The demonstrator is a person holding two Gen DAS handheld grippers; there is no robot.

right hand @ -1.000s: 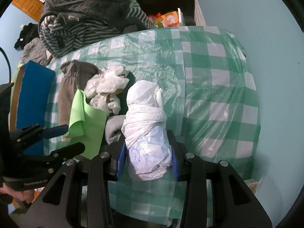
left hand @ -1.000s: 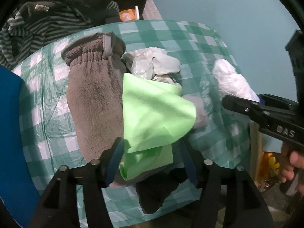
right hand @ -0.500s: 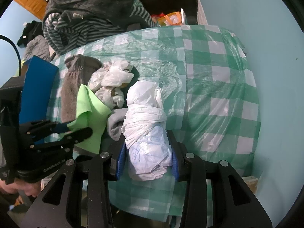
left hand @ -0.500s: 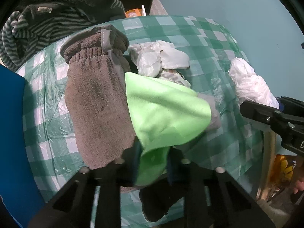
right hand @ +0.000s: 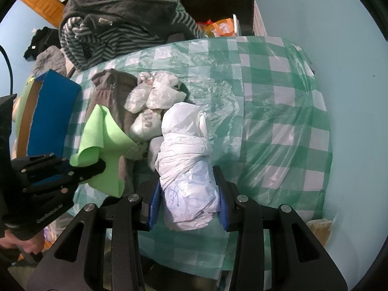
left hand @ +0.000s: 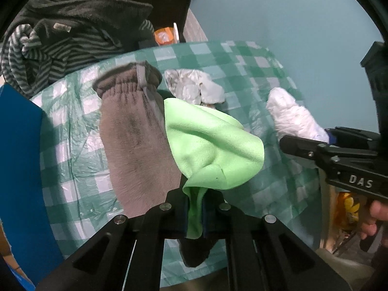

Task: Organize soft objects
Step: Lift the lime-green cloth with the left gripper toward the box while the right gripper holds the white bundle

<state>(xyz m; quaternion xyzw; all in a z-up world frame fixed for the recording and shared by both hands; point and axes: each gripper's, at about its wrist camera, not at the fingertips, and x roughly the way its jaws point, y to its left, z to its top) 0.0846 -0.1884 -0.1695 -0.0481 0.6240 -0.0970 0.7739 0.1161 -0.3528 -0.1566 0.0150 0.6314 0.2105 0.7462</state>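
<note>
My left gripper (left hand: 194,208) is shut on a corner of a bright green cloth (left hand: 211,150), which hangs lifted above the checked table; the cloth also shows in the right wrist view (right hand: 101,140). A brown fleece mitt (left hand: 138,150) lies flat to its left. My right gripper (right hand: 188,198) is shut on a knotted white plastic bag bundle (right hand: 186,160), which also shows in the left wrist view (left hand: 293,116). Crumpled clear plastic bags (right hand: 155,94) lie behind the bundle.
The green-and-white checked tablecloth (right hand: 278,111) covers a round table. A blue box (right hand: 51,118) stands at the left. A pile of grey and striped clothes (right hand: 116,29) lies behind the table. A light blue wall (right hand: 339,48) is at the right.
My left gripper has shut on the green cloth's corner and lifted it off the pile. My right gripper stays shut on the white bundle.
</note>
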